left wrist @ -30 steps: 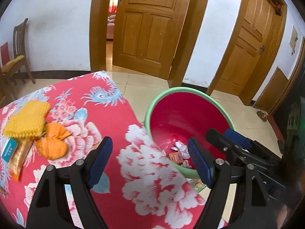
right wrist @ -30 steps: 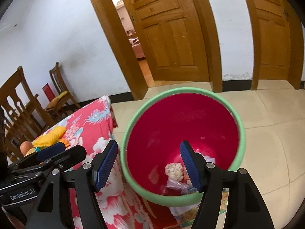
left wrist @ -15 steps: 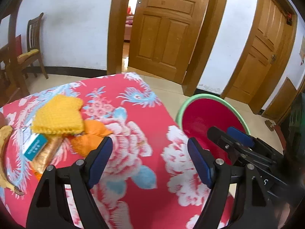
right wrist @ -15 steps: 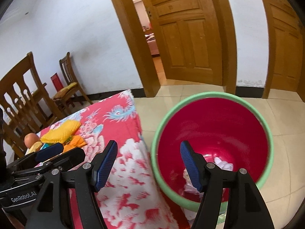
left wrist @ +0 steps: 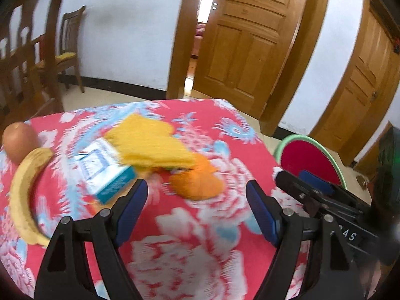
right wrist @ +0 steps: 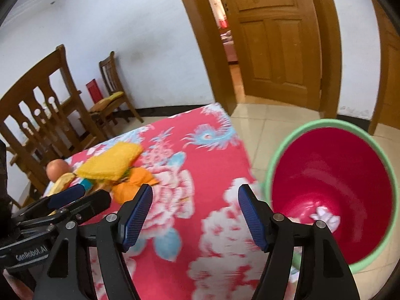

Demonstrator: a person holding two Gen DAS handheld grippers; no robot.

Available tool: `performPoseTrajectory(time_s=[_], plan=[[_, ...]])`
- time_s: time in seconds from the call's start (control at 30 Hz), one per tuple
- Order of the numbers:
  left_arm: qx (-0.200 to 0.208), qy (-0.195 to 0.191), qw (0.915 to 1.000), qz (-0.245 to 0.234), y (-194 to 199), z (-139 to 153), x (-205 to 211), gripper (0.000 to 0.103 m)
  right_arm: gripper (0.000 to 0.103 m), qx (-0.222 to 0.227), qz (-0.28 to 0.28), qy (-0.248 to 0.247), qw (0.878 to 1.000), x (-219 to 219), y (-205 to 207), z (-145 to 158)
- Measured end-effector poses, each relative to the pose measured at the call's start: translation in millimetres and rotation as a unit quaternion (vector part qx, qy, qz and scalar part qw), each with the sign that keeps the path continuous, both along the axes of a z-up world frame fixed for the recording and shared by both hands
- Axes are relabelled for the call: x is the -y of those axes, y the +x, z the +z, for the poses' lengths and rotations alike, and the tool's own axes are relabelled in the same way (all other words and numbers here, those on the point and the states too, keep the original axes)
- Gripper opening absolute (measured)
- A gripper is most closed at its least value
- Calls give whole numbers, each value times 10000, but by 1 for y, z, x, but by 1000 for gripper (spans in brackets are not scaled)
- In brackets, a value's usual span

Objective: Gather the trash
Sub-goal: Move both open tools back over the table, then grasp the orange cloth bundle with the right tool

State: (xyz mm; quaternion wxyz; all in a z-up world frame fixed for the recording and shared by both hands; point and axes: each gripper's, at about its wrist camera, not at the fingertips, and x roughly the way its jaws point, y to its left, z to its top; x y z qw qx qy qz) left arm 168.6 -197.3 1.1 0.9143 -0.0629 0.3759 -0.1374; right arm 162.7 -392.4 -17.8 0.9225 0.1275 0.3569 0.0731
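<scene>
One worktop under a red floral cloth point(left wrist: 190, 237). On it: one yellow foam-net sleeve point(left wrist: 150, 145), one crumpled orange wrapper point(left wrist: 197, 182), one white-and-teal small carton point(left wrist: 107, 172), one yellow banana point(left wrist: 22, 195), one round orange-brown fruit point(left wrist: 17, 142). One red plastic bin with green rim point(right wrist: 332, 190) on the floor, white scraps inside, number unclear. Two black claws with blue pads, left claw point(left wrist: 196, 200) and right claw point(right wrist: 195, 205). Two wooden chairs point(right wrist: 112, 92) in view. Two brown panelled doors point(left wrist: 245, 40).
</scene>
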Motion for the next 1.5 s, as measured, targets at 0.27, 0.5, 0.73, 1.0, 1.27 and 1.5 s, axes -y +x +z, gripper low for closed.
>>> performPoseTrajectory(time_s=[0.27, 0.5, 0.73, 1.0, 1.27, 1.5], plan=[[64, 199, 9987, 456, 9, -5, -47, 84, 74, -109, 159, -61, 9998, -20, 6, -5], [-48, 561, 9956, 749, 21, -19, -56, 93, 74, -175, 284, -84, 9994, -33, 12, -9], [-298, 690, 9914, 1072, 40, -37, -49, 94, 74, -195, 447, -251, 9985, -47, 15, -11], [-192, -76, 9932, 1143, 38, -32, -64, 60, 74, -375, 533, -313, 9974, -49, 20, -19], [143, -412, 9962, 750, 12, -22, -63, 59, 74, -351, 724, -397, 9960, -64, 20, -18], [122, -459, 9958, 785, 6, -27, -67, 59, 74, -269, 926, -638, 9933, -89, 26, -16]])
